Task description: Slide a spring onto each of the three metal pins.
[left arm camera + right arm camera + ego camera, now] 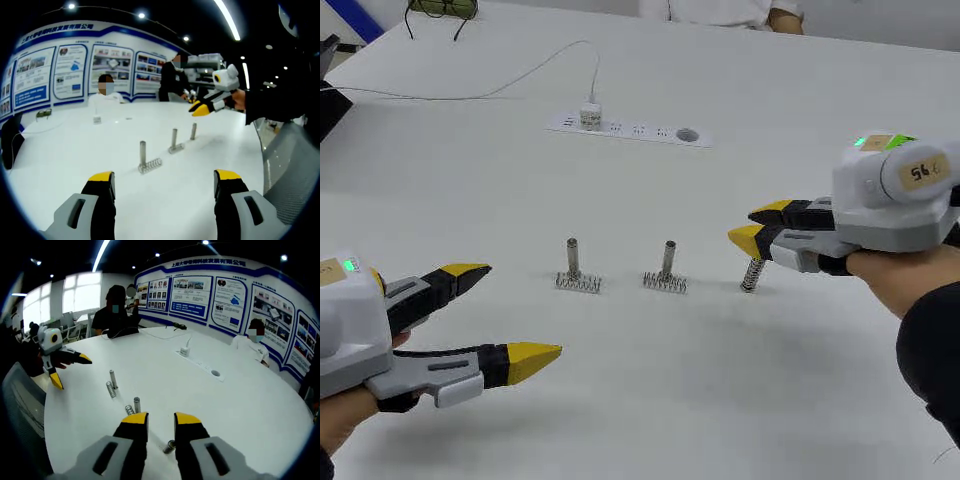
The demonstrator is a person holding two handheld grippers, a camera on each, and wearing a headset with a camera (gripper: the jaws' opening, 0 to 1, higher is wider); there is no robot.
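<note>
Three metal pins stand in a row on the white table (650, 400). A loose spring (578, 284) lies at the foot of the left pin (573, 256). Another spring (665, 283) lies by the middle pin (669, 258). The right pin (752, 275) has a spring coiled around it. My right gripper (752, 226) hovers just above that pin, its jaws slightly apart and holding nothing; the pin (170, 446) shows low between them. My left gripper (505, 312) is wide open and empty at the near left, facing the left pin (142, 152).
A white power strip (625, 128) with a plugged-in cable lies at the back centre. Glasses (440, 8) rest at the far edge, a dark object (328, 95) sits at the left edge, and people sit around the table.
</note>
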